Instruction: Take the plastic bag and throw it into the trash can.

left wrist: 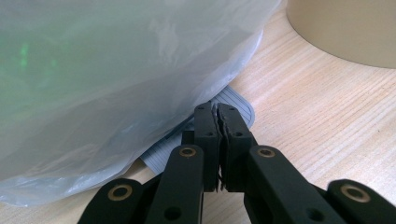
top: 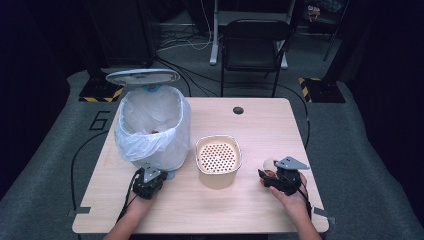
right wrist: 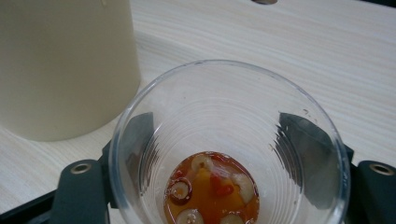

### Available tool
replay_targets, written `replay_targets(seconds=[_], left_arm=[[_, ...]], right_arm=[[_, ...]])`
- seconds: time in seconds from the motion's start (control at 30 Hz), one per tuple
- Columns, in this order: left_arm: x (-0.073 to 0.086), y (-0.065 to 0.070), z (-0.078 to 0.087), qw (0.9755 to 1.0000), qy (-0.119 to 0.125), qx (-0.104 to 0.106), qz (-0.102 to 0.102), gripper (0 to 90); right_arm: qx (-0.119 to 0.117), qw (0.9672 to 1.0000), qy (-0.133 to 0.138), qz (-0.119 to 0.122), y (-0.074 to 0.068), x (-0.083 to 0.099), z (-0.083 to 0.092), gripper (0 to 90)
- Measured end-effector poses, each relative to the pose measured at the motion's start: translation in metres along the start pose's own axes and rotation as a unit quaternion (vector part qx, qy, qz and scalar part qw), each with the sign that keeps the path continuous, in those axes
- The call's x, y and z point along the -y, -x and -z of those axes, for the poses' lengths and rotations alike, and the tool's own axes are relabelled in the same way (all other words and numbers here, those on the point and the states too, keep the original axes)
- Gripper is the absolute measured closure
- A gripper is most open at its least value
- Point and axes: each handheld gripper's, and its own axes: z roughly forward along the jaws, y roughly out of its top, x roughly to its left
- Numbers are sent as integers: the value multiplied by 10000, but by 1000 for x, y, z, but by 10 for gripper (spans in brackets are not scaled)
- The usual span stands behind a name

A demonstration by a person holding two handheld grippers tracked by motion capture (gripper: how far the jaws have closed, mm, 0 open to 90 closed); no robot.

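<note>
At the lined bin's (top: 152, 125) foot, the left gripper (left wrist: 220, 112) has its jaws pressed shut and empty on the pedal (left wrist: 236, 103), one beige strainer tub (top: 218, 161) stands mid-table, and the right gripper (top: 266, 178) clasps one clear cup (right wrist: 229, 140) of fruit tea between its fingers (right wrist: 306, 140).

Clear cup's (right wrist: 229, 149) base cut off below; pedal (left wrist: 233, 105) partly bag-covered (left wrist: 116, 79)

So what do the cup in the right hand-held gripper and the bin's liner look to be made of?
The clear ribbed cup looks like thin glossy plastic: the black jaws show through its wall. The translucent white bin liner looks like thin plastic film, crinkled and softly shiny.
</note>
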Motion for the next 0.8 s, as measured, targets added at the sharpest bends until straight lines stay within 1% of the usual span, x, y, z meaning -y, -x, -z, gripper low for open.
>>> replay_targets(seconds=[0.03,0.13,0.17,0.2,0.23,0.3,0.37,0.4,0.43,0.47,0.5,0.57,0.6,0.8], left_arm=[[0,0,0,10000,-1,1,4,869],[0,0,0,10000,0,2,4,869],[0,0,0,10000,-9,-8,9,869],[0,0,0,10000,-11,-7,12,869],[0,0,0,10000,-10,-7,13,869],[0,0,0,10000,-9,-5,15,869],[0,0,0,10000,-10,-1,17,869],[0,0,0,10000,-10,-2,16,869],[0,0,0,10000,0,2,1,869],[0,0,0,10000,-9,-5,13,869],[0,0,0,10000,-1,-9,15,869],[0,0,0,10000,4,-3,-10,869],[0,0,0,10000,5,-2,-9,869],[0,0,0,10000,8,-6,-11,869]], right_arm=[[-15,10000,-56,-32,0,1,-1,269],[11,10000,-47,-82,2,3,-2,253],[-3,9999,-15,-120,3,3,-2,234],[26,9999,-20,-149,4,3,-2,194],[65,9998,-16,-209,4,3,-1,178],[89,9997,18,-224,5,4,-1,140],[78,9996,39,-263,5,5,0,148],[61,9997,41,-223,6,4,0,140],[-4,9998,29,-208,6,4,0,145],[-133,9995,-27,-272,8,3,0,143],[-216,9992,-27,-335,9,2,0,146],[-182,9991,29,-392,10,0,3,143],[-177,9991,72,-381,10,-1,4,145],[-115,9996,163,-201,9,-8,12,168]])
